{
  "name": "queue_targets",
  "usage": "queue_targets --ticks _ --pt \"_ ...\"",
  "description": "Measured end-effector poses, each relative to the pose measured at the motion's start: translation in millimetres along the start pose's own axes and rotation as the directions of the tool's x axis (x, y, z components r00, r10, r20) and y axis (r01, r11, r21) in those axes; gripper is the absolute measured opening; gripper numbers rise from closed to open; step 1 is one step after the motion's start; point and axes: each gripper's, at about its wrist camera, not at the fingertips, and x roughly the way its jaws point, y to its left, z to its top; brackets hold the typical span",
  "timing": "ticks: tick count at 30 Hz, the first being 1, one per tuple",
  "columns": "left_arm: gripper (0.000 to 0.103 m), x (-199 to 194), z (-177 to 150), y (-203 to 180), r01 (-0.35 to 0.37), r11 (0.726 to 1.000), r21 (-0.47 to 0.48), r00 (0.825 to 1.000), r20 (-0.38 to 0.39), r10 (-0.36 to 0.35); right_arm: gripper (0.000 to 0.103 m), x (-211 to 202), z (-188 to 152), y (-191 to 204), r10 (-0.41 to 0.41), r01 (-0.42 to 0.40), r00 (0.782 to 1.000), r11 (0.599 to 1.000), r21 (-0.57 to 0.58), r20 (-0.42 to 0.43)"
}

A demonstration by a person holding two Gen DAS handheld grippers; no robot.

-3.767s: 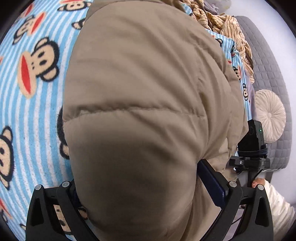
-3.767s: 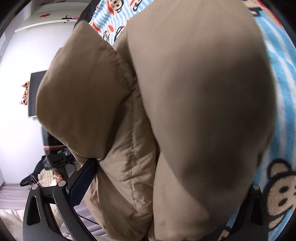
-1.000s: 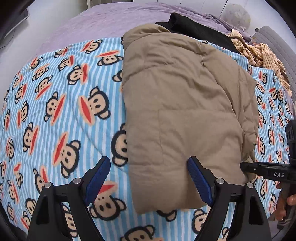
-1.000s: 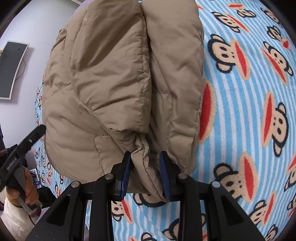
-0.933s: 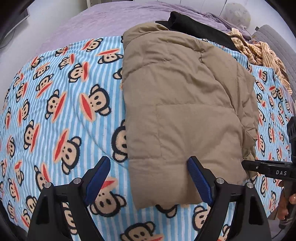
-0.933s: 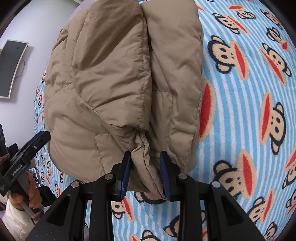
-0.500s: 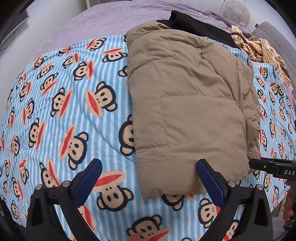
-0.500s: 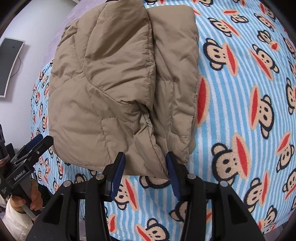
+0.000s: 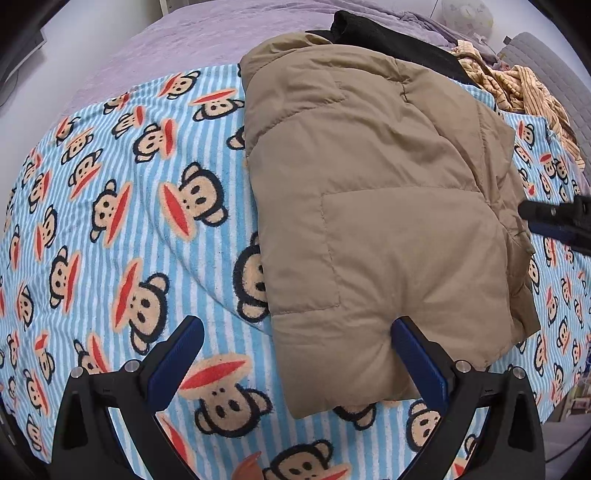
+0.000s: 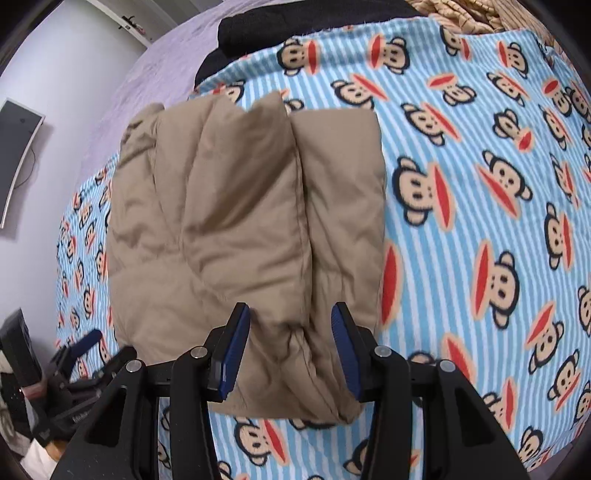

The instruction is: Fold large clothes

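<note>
Tan puffy jacket (image 9: 376,206) lies folded on the monkey blanket (image 9: 122,206). Looks light, springy, slick; grip seamed edges. Left gripper (image 9: 295,350) jaws spread wide; right gripper (image 10: 290,332) jaws parted, straddling near fold.

Tan puffer jacket (image 9: 373,206) folded into approx. rectangular bundle, lying flat on monkey-print blanket (image 9: 122,229).

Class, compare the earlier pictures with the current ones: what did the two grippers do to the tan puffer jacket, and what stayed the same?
The right gripper, shut on the jacket's edge a second ago, has opened and let go. The left gripper pulled back after laying the fold down. The tan puffer jacket stays folded on the monkey blanket; the black garment is unmoved.
</note>
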Motion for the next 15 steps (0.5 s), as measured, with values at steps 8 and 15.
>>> queue_targets --ticks 8,15 --pt "0.102 10.8 5.5 1.7 0.007 1.0 -0.02 1.0 -0.026 -0.007 0.05 55.6 54.1 18.7 -0.126 0.125 0.992 0.992 -0.01 -0.02" --pt "0.102 5.7 6.7 -3.3 -0.009 1.0 -0.012 1.0 -0.005 0.009 0.053 67.2 54.7 15.1 -0.131 0.13 0.99 0.991 -0.015 -0.044"
